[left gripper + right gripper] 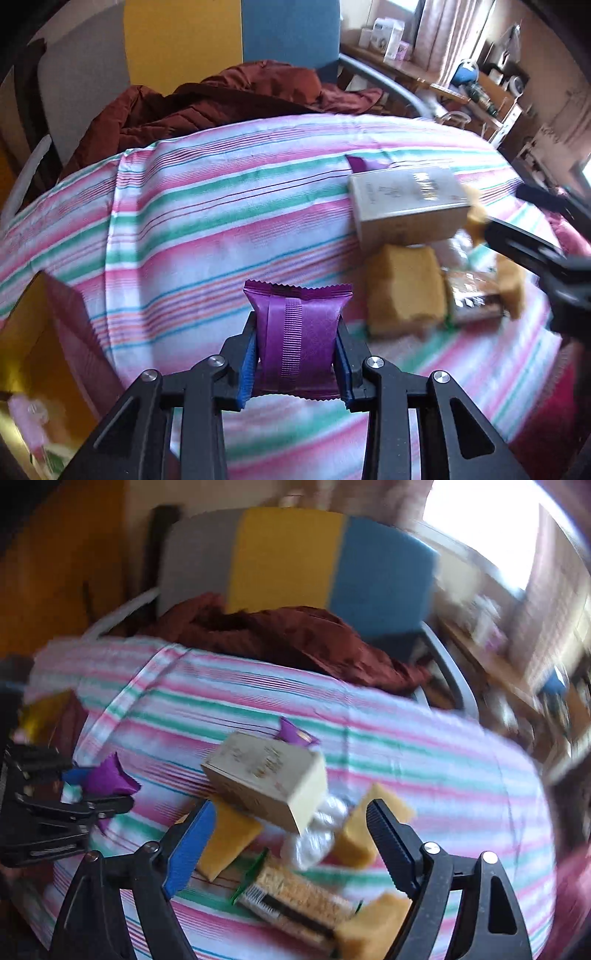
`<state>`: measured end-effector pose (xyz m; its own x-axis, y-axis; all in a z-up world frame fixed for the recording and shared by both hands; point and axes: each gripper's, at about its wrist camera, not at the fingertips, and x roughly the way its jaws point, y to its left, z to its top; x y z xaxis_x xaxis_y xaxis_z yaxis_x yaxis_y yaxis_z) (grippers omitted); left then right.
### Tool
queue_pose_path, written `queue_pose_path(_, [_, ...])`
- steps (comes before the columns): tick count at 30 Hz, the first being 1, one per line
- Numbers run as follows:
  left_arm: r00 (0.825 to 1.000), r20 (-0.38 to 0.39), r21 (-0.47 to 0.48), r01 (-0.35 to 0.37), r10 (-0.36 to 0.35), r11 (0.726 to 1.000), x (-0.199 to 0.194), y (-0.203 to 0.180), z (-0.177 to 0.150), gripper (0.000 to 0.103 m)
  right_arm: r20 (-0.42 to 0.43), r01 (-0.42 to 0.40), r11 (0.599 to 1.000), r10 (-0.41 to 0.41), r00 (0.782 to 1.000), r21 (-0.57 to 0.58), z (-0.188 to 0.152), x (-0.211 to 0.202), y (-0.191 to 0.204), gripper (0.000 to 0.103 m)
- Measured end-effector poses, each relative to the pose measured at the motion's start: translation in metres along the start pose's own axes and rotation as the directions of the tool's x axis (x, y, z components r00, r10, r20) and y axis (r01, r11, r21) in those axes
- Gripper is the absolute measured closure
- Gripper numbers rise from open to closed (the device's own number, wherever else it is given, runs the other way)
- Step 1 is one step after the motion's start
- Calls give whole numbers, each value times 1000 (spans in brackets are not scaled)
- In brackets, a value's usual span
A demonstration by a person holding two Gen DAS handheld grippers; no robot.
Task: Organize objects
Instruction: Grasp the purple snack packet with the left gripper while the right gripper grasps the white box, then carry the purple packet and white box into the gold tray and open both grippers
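Observation:
A purple snack packet (299,343) is pinched between the blue pads of my left gripper (297,332), which is shut on it above the striped cloth (221,206). The right wrist view shows that gripper (107,790) at the far left with the packet (107,779). My right gripper (290,806) stands open over a pile: a beige box (269,779), yellow sponge pieces (229,838), a wrapped bar (295,897) and clear plastic (317,834). Nothing touches its pads. A second purple packet (293,733) lies behind the box.
A red-brown jacket (221,99) is heaped at the cloth's far edge, against a grey, yellow and blue chair back (288,33). A yellow-lined container (33,332) sits off the left edge. A cluttered desk (461,85) stands at the far right.

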<state>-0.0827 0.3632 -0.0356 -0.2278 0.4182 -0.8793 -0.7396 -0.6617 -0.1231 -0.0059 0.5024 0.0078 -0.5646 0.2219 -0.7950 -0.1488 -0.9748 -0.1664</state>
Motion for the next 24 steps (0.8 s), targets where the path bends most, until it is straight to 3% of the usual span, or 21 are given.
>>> queue_pose_path(3, [999, 7, -20, 42, -42, 999, -17, 5, -13, 67, -73, 2, 981, -16, 997, -192, 25, 20, 14, 18])
queue_pose_path(7, [997, 14, -38, 78, -78, 996, -33, 9, -27, 67, -207, -28, 916, -61, 976, -401, 41, 63, 27, 18])
queue_pose_path(9, [996, 17, -47, 91, -90, 995, -41, 12, -35, 67, -289, -80, 898, -54, 956, -432, 42, 82, 30, 18])
queue_pose_path(11, [995, 25, -58, 96, -95, 994, -48, 15, -43, 67, -327, -78, 897, -77, 942, -436, 41, 96, 31, 18])
queue_pose_path(13, [995, 31, -69, 99, -97, 993, -55, 19, -49, 67, -356, -101, 914, -51, 933, -394, 40, 101, 32, 31])
queue_pose_path(15, [994, 41, -74, 102, -99, 992, -60, 22, -54, 67, -347, -108, 925, -28, 937, -365, 36, 96, 35, 47])
queue_pose_path(19, [993, 62, -100, 104, -99, 990, -72, 31, -64, 67, -280, -45, 947, -49, 959, -320, 30, 76, 32, 49])
queue_pose_path(24, [992, 83, -129, 109, -99, 986, -83, 38, -79, 67, -144, 20, 989, -41, 989, -148, 34, 27, 15, 51])
